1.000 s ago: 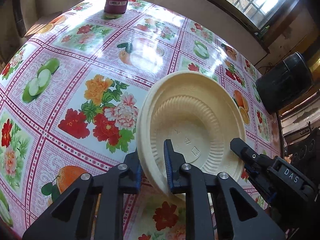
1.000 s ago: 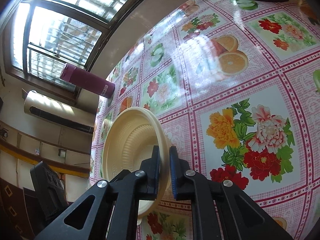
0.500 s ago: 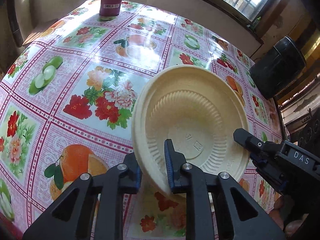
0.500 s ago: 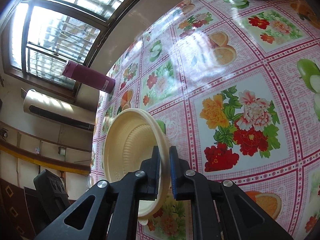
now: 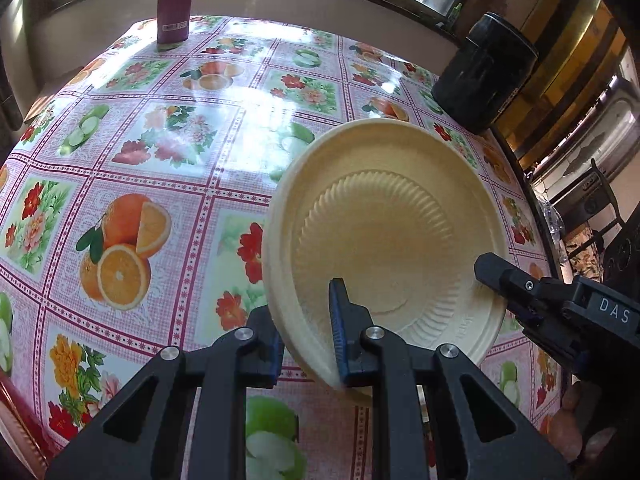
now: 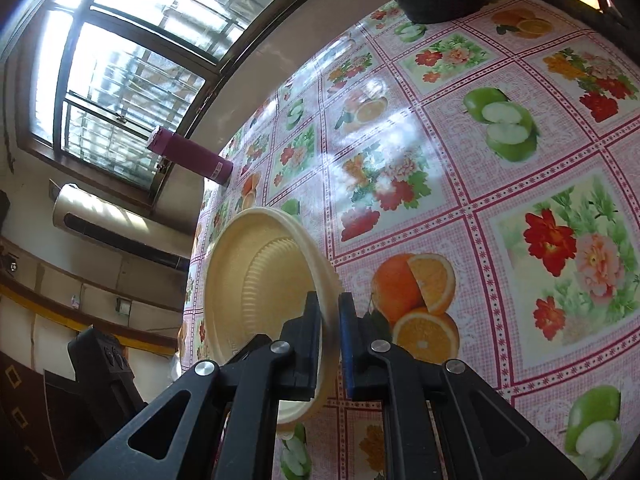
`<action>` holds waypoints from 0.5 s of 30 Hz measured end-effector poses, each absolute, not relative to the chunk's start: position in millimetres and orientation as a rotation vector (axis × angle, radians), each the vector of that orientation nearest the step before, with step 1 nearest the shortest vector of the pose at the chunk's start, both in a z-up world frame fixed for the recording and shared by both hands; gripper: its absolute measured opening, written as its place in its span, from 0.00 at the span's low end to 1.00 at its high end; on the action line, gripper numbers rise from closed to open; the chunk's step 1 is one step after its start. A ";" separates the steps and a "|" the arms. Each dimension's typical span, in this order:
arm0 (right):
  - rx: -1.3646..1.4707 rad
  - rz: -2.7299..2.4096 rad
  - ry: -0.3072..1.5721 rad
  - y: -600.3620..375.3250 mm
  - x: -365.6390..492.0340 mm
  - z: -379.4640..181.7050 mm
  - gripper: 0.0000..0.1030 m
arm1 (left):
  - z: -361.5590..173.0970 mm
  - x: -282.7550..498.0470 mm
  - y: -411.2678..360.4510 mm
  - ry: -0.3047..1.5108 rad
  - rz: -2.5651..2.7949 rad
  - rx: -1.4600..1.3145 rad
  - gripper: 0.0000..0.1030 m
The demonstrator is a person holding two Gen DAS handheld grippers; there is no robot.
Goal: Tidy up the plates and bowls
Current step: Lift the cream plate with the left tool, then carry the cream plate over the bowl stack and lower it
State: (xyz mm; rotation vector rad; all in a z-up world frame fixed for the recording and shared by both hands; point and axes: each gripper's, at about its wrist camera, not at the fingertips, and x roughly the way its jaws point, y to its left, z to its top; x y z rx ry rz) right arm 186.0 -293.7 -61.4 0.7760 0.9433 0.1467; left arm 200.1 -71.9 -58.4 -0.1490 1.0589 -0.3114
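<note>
both tools are clamped on the same cream plate (image 5: 384,216), the left tool (image 5: 306,334) pinching the near rim with one finger inside the dish and one under it, the right tool (image 6: 330,334) nipped tight on the rim at the other side, so I'd guess the double grip is there because the thin rim would flex or tip from one point. the plate is tilted up on edge, clear above the flowery bench (image 5: 168,184), well away from the maroon bottle (image 5: 173,4) and the black bin (image 5: 484,76) at the far side
</note>
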 end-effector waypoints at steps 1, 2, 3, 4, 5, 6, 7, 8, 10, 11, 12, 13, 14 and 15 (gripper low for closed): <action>0.772 0.144 0.938 -295.5 177.7 -59.1 0.09 | -56.6 192.7 -73.5 1.053 -0.322 -0.143 0.17; 0.767 0.142 0.932 -296.3 169.5 -56.7 0.09 | -53.9 185.9 -74.4 1.046 -0.331 -0.136 0.18; 0.762 0.140 0.927 -296.1 161.8 -54.2 0.09 | -50.2 178.8 -75.4 1.037 -0.336 -0.128 0.18; 0.753 0.142 0.924 -294.7 155.0 -51.4 0.09 | -46.3 172.1 -75.1 1.025 -0.338 -0.118 0.18; 0.743 0.144 0.919 -292.5 148.3 -48.4 0.09 | -42.3 165.7 -73.9 1.014 -0.340 -0.111 0.18; 0.734 0.145 0.913 -290.0 141.5 -45.5 0.09 | -38.0 158.9 -72.3 1.004 -0.344 -0.107 0.17; 0.728 0.146 0.907 -286.7 135.2 -42.7 0.09 | -33.5 152.8 -70.0 0.992 -0.347 -0.105 0.17; 0.725 0.151 0.902 -284.3 129.7 -40.2 0.09 | -28.4 146.3 -67.5 0.976 -0.349 -0.101 0.17; 0.716 0.160 0.893 -278.4 118.3 -34.3 0.09 | -17.7 135.3 -62.6 0.943 -0.351 -0.083 0.17; 0.708 0.163 0.888 -274.6 112.5 -31.3 0.09 | -12.2 129.1 -59.9 0.926 -0.352 -0.074 0.17; 0.705 0.169 0.883 -270.9 107.8 -27.3 0.09 | -7.3 123.5 -55.6 0.909 -0.349 -0.066 0.17; 0.701 0.178 0.878 -265.6 103.8 -23.1 0.09 | -2.2 117.5 -50.9 0.892 -0.342 -0.056 0.17; 0.691 0.191 0.871 -259.0 99.8 -18.2 0.09 | 2.9 111.1 -44.9 0.875 -0.334 -0.051 0.17; 0.679 0.202 0.863 -251.5 96.2 -12.4 0.09 | 7.8 105.6 -37.5 0.862 -0.327 -0.052 0.18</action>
